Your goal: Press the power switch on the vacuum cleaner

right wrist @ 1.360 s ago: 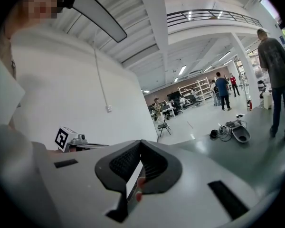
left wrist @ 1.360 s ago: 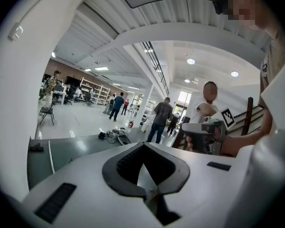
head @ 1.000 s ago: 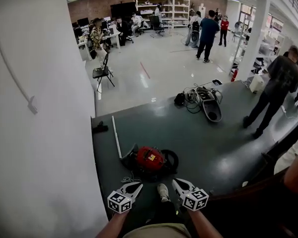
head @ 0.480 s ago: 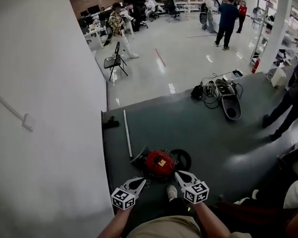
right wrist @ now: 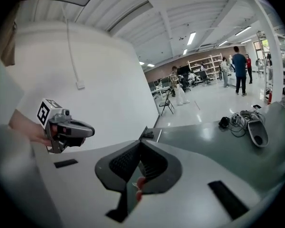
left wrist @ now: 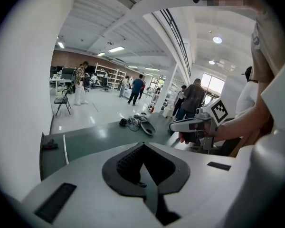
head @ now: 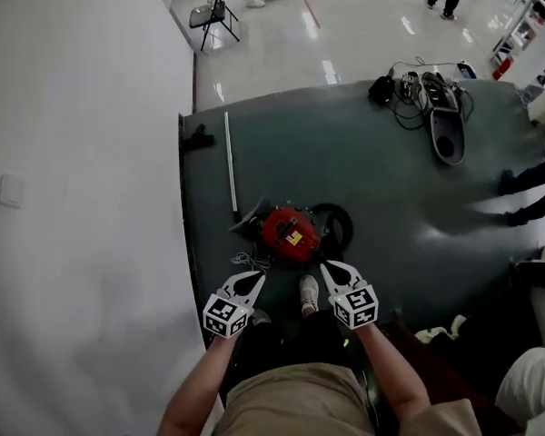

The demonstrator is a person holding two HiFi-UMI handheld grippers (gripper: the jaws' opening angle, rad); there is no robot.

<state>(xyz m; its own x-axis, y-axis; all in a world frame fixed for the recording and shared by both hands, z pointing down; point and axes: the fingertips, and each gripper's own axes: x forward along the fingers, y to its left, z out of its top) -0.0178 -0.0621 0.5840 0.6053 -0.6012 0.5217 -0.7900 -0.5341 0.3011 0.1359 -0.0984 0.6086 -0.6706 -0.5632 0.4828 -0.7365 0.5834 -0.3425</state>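
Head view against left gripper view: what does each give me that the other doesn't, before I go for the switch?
Only the head view shows the red vacuum cleaner on the grey mat, just ahead of the left gripper, which it shows from outside. Only the left gripper view shows that gripper's jaws together with nothing between them, plus the ceiling and the shelves at the far wall. Both show the right gripper, the white tube lying on the mat, and the folding chair.

No readable text or numbers.
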